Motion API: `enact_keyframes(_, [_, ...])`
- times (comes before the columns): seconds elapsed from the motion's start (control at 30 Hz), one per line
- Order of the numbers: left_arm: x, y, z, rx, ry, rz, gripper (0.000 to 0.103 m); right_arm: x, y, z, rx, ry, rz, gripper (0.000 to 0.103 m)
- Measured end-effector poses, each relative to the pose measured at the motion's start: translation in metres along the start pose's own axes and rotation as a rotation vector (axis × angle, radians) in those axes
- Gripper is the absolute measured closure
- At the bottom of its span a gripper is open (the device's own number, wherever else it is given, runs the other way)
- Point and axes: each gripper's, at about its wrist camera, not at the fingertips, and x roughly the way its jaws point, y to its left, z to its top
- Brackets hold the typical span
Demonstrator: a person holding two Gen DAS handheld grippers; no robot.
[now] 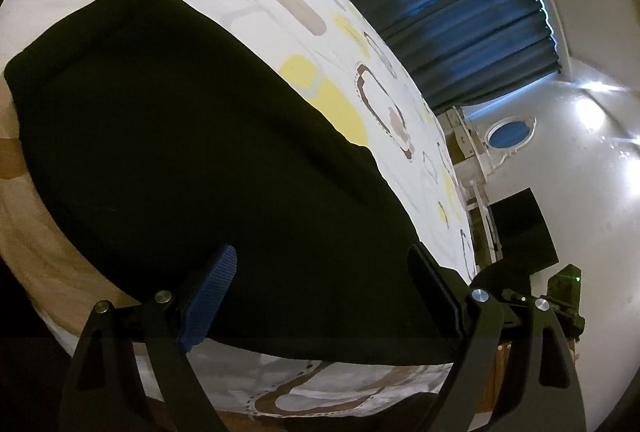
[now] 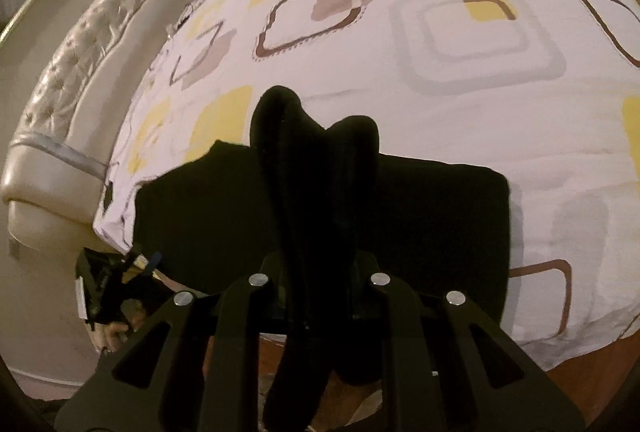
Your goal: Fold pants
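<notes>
- Two views show black pants (image 1: pixel 192 152) lying on a patterned bedspread (image 1: pixel 280 12).
- Left wrist view: left gripper (image 1: pixel 320 296) gapes wide above the pants' near end at lower centre, grasping nothing; a blue curtain (image 1: pixel 460 12) and round mirror (image 1: pixel 508 134) fill the right.
- Right wrist view only: right gripper (image 2: pixel 320 232) is clenched on a bunched fold of pants (image 2: pixel 312 136) at centre; a tufted headboard (image 2: pixel 80 52) is at left; the left gripper (image 2: pixel 116 280) shows at lower left.

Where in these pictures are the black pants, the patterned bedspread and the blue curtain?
black pants (image 1: pixel 192 152): left wrist view, middle of the flat cloth.
patterned bedspread (image 2: pixel 460 32): right wrist view, bare part beyond the pants.
blue curtain (image 1: pixel 460 16): left wrist view, its middle folds.
</notes>
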Motion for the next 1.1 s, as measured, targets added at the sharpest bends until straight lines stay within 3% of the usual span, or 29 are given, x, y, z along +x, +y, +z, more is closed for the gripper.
enact_keyframes(0.13, [-0.003,0.004,0.000,-0.004,-0.005,0.000,0.017,0.023,0.014,0.000,-0.020,0.025,-0.017,0.087])
enact_keyframes(0.43, [-0.009,0.010,-0.001,-0.005,-0.011,0.004,0.017,0.080,0.042,-0.009,-0.119,0.088,-0.198,0.087])
enact_keyframes(0.87, [-0.012,0.016,0.001,-0.011,-0.012,0.001,0.017,0.119,0.057,-0.016,-0.167,0.134,-0.292,0.085])
enact_keyframes(1.1, [-0.012,0.018,0.001,-0.013,-0.011,0.000,0.017,0.132,0.063,-0.019,-0.177,0.139,-0.321,0.077])
